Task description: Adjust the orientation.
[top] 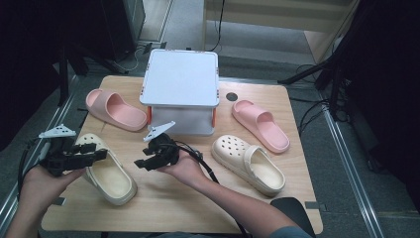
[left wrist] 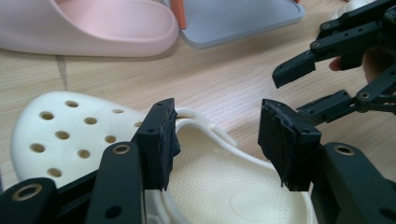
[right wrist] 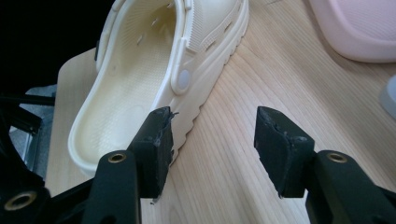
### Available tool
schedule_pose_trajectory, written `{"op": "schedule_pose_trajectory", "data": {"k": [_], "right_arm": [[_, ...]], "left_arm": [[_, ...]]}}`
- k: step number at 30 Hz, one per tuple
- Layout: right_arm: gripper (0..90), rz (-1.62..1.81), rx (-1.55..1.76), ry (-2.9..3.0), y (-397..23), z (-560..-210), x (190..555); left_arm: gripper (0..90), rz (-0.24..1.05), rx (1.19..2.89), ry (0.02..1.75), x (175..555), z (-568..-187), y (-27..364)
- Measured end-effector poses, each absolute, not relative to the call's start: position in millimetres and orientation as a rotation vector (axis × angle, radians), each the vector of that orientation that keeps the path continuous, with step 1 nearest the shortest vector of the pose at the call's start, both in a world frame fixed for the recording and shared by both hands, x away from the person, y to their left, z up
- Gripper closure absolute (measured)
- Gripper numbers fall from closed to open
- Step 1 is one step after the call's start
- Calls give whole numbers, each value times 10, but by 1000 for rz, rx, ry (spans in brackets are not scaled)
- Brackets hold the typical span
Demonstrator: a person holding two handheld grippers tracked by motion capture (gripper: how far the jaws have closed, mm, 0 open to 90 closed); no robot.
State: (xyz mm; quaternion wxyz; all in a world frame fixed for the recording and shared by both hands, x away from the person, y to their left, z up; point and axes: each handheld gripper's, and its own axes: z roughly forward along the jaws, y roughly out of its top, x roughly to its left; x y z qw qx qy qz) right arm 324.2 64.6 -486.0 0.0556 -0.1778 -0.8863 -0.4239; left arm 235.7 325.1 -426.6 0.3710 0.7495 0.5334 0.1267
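**Here, both grippers spread beside the cream clog**

Here, at the left of the high view, the person's left hand [top: 42,176] comes in from the bottom edge and holds the left gripper [top: 101,150] roughly level, pointing to the right across the near-left cream clog [top: 106,171]. Its jaws are spread wide and grip nothing; in the left gripper view they hang just above the clog's heel opening, without pressing on it. The clog lies near the table's left front corner, its perforated toe pointing away from the person.

Next to it, the right hand [top: 185,166] is turned palm-up and holds the right gripper [top: 140,162], which points left toward the same clog. Its jaws are also spread and empty; in the right gripper view one jaw stands just beside the clog's ribbed sole edge, over bare wood.

The wooden table [top: 163,203] has a light grain. A pink slide [top: 114,110] lies behind the clog, a grey lidded box [top: 181,79] stands at the middle back, a second cream clog [top: 250,163] and a second pink slide [top: 261,125] lie to the right. Dark stands and cables surround the table on a grey floor.
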Motion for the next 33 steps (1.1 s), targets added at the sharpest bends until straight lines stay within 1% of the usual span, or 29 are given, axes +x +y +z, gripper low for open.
{"op": "schedule_pose_trajectory", "data": {"k": [4,11,20,22,23,24,26,27,29,31,33], "right_arm": [[478,-1270,-542,-2691,756,-4913,3247],[477,-1261,-547,-2677,930,-4979,3208],[464,-1288,-560,-2644,1260,-5057,3164],[493,-1279,-569,-2654,1356,-5111,3159],[493,-1279,-569,-2654,1356,-5111,3159],[540,-1259,-572,-2670,1421,-5155,3166],[595,-1248,-569,-2684,1446,-5174,3172],[646,-1244,-567,-2677,1458,-5183,3176],[697,-1237,-573,-2675,1475,-5172,3175],[770,-1234,-576,-2737,1470,-5132,3164],[792,-1202,-615,-2754,1444,-5090,3207]], "left_arm": [[463,309,1922,1381,2355,-4273,3333],[441,348,1893,1388,2347,-4268,3432],[429,373,1860,1411,2344,-4275,3536],[427,376,1860,1418,2346,-4281,3544],[427,376,1860,1418,2346,-4281,3544],[426,381,1866,1415,2346,-4281,3546],[426,377,1861,1416,2346,-4279,3547],[426,379,1857,1414,2345,-4278,3548],[426,382,1858,1411,2343,-4272,3554],[425,390,1852,1415,2340,-4271,3552],[426,408,1851,1411,2334,-4261,3550]]}}
